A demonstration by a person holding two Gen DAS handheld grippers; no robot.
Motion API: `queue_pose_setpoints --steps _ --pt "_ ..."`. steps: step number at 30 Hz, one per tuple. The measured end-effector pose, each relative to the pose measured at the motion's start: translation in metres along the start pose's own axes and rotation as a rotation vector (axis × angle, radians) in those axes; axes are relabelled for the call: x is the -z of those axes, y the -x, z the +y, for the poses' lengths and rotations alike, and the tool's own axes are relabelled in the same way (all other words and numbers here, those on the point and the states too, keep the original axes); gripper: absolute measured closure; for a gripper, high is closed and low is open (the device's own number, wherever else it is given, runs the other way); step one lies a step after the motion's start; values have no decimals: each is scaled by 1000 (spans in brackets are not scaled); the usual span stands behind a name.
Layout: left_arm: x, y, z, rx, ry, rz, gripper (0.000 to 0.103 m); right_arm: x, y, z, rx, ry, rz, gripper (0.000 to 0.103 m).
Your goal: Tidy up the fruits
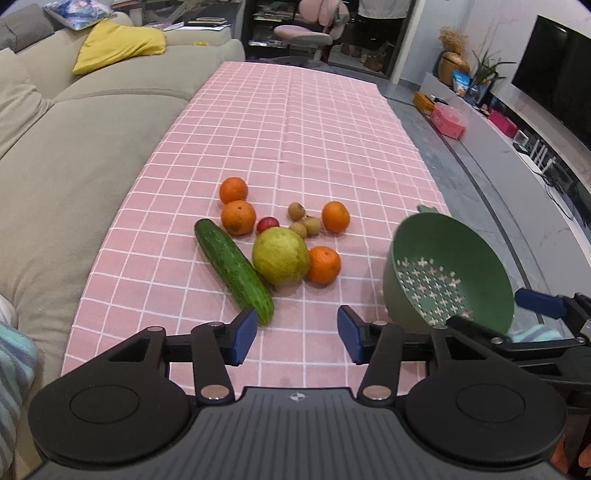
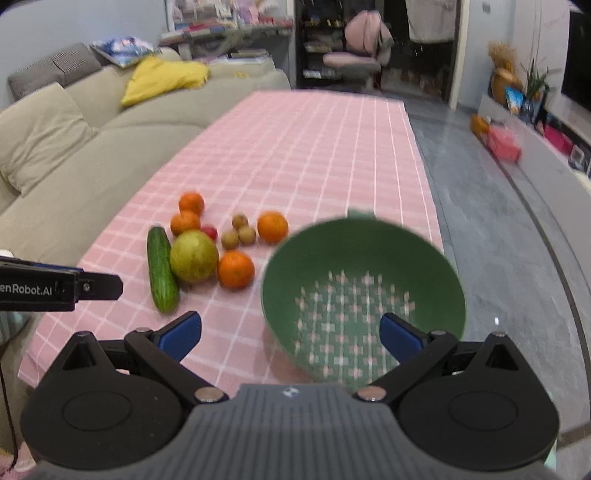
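A pile of fruit lies on the pink checked tablecloth point(image 1: 295, 122): a cucumber point(image 1: 233, 266), a big green-yellow pomelo point(image 1: 280, 255), several oranges point(image 1: 238, 217), a small red fruit point(image 1: 267, 223) and three brown longans point(image 1: 302, 220). The pile also shows in the right wrist view, with the cucumber point(image 2: 161, 269) and pomelo point(image 2: 194, 255). My left gripper point(image 1: 296, 334) is open, just short of the cucumber's near end. A green perforated colander point(image 2: 362, 295) is tilted at the table's right edge. My right gripper point(image 2: 290, 334) is open wide; its right finger point(image 2: 400, 338) is inside the colander's bowl. The colander also shows in the left wrist view point(image 1: 448, 273).
A beige sofa point(image 1: 74, 155) with a yellow cushion point(image 1: 118, 44) runs along the table's left side. Grey floor point(image 2: 498, 240) lies right of the table, with a low TV bench point(image 1: 517, 147) and boxes. A pink chair point(image 1: 303, 33) stands past the far end.
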State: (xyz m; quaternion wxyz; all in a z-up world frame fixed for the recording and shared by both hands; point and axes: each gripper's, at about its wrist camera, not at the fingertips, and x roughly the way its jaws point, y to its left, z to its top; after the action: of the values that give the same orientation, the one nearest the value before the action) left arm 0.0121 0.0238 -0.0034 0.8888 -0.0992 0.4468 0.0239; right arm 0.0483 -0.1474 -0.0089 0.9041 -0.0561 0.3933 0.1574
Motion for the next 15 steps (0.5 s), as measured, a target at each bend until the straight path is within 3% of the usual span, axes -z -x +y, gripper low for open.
queue_pose_setpoints --steps 6,8,12,15 --pt "-14 -12 12 -39 30 7 52 -22 -11 9 -34 74 -56 5" --pt "-19 -19 14 -45 29 16 52 -29 -21 14 -51 100 -57 14" --pt "-25 -39 24 -46 52 66 58 -44 -43 20 -137 108 -35 16" --pt "-28 -55 33 -22 89 105 59 -56 -61 26 -194 102 2 31"
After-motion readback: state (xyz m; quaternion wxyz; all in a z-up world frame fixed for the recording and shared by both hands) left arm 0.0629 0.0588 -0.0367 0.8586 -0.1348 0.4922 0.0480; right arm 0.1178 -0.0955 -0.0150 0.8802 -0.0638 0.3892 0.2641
